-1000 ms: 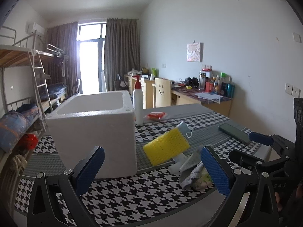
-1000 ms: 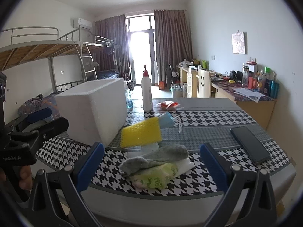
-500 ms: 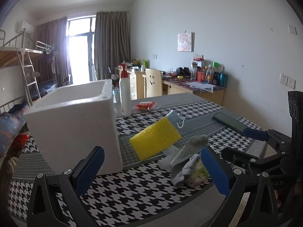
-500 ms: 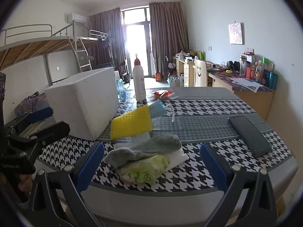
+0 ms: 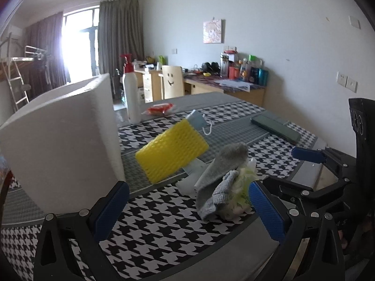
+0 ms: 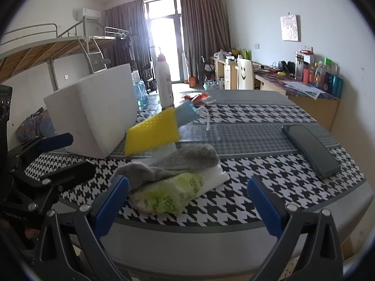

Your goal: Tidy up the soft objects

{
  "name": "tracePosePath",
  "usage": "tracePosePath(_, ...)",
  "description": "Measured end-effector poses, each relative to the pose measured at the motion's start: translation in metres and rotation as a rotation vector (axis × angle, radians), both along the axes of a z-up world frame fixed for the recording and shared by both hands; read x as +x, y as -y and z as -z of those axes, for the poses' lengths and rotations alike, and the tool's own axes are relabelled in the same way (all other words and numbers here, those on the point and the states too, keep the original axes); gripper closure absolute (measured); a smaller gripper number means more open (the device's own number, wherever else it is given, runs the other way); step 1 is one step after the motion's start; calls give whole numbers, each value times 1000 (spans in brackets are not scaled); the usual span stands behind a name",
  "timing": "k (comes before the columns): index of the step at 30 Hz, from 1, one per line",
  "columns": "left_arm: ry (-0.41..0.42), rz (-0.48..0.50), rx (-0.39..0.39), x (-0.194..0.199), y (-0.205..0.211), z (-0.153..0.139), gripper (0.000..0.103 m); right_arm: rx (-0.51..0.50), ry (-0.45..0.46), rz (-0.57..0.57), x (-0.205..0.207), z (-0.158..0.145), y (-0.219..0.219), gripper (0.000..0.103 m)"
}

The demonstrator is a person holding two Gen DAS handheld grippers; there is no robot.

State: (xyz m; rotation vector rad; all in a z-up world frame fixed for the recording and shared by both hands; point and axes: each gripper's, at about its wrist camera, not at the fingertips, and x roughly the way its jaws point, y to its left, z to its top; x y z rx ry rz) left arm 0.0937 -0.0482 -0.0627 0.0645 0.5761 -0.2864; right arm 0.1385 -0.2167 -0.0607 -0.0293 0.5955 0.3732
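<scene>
A pile of soft things lies near the table's front edge: a grey sock (image 5: 220,171) (image 6: 178,161) draped over a green-printed tissue pack (image 6: 173,192) (image 5: 241,187), on white foam. A yellow sponge (image 5: 171,152) (image 6: 152,133) leans tilted behind it, with a blue face mask (image 5: 198,121) (image 6: 186,114) beyond. A white foam box (image 5: 61,135) (image 6: 93,107) stands to the left. My left gripper (image 5: 187,208) is open and empty, in front of the pile. My right gripper (image 6: 187,201) is open and empty, just before the tissue pack.
A black phone (image 5: 275,128) (image 6: 311,149) lies at the right of the houndstooth table (image 5: 164,220). A white pump bottle (image 5: 131,98) (image 6: 164,84) and a red packet (image 5: 160,109) stand behind. Each gripper shows in the other's view, the right one (image 5: 328,175), the left one (image 6: 35,164).
Both grippers have moved closer to the pile and lower toward the table; the left view has swung right, so the foam box sits further left. Jaws stay open.
</scene>
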Motion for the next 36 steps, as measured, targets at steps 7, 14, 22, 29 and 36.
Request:
tracePosePath(7, -48, 61, 22, 15, 8, 14, 5, -5, -28, 3, 6, 8, 3, 4)
tracePosePath(14, -91, 95, 65, 31, 17, 29, 17, -13, -68, -32, 12, 16, 2, 18)
tracePosePath(22, -119, 97, 55, 45, 18, 35, 30, 14, -113, -70, 20, 23, 6, 25)
tracePosePath(29, -134, 132, 54, 54, 22, 40, 45, 25, -130, -121, 18, 27, -3, 25)
tracePosePath(36, -167, 180, 25, 58, 29, 42, 56, 36, -163, -162, 17, 36, -8, 31)
